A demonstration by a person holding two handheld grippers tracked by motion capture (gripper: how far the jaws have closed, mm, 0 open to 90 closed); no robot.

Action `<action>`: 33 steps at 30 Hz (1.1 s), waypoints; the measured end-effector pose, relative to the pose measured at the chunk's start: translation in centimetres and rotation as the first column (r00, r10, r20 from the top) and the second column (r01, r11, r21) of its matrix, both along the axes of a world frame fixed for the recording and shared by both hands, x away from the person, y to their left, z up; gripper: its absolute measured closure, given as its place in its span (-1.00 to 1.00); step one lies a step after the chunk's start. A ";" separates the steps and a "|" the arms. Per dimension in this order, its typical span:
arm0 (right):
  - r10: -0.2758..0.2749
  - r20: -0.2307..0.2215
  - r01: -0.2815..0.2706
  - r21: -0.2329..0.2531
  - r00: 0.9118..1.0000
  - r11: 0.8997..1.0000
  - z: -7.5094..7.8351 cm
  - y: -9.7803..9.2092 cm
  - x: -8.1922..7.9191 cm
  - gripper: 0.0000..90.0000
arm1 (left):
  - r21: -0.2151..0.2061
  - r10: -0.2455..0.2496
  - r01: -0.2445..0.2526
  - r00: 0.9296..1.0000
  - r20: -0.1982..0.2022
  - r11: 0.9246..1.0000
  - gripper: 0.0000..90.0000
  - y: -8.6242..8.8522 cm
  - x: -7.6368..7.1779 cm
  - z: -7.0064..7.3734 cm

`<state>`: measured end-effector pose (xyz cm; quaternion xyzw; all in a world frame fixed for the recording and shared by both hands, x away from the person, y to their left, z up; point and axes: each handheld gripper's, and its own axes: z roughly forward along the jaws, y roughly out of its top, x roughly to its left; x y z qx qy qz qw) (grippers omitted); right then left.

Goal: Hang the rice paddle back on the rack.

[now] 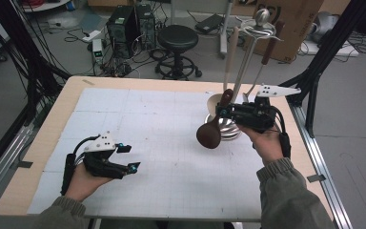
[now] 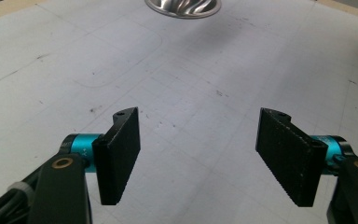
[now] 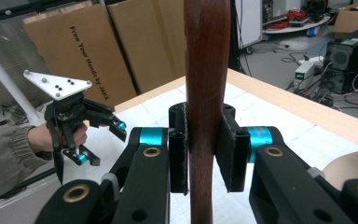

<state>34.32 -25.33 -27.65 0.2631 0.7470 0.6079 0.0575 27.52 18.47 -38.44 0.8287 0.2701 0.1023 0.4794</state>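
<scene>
1. High view: the left gripper (image 1: 127, 157) sits low over the white mat (image 1: 138, 138) near the table's (image 1: 52, 119) left front, its jaws spread wide with nothing between them.
2. Left gripper view: both black pads (image 2: 119, 156) stand well apart above bare mat; the rack's steel base (image 2: 182, 7) lies far ahead at the top edge.
3. High view: the right gripper (image 1: 224, 112) is held above the mat's right side, clamped on a dark wooden spoon (image 1: 209, 133), whose bowl hangs down to the gripper's left, just beside the rack base.
4. Right gripper view: the spoon's handle (image 3: 205, 93) runs upright between the pads, both pressed against it.
5. Behind, the rack (image 1: 257, 28) holds a pale wooden utensil (image 1: 229, 59) and a dark-handled one (image 1: 269, 45), hanging.
</scene>
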 end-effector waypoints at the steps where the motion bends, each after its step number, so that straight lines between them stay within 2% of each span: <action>1: -0.003 0.003 0.003 0.001 1.000 1.000 0.2 -0.1 0.1 0.69 | -0.001 0.002 -0.002 1.000 -0.001 1.000 -0.31 0.0 0.0 0.0; 17: -0.033 0.038 0.034 -0.010 0.999 0.999 3.9 -1.7 1.5 0.69 | -0.007 0.006 -0.006 1.000 -0.003 1.000 -0.32 0.1 0.0 0.0; 33: -0.080 0.077 0.082 -0.014 0.994 0.997 7.3 -2.8 2.8 0.69 | -0.008 0.014 -0.014 1.000 0.001 1.000 -0.33 0.3 -0.1 0.1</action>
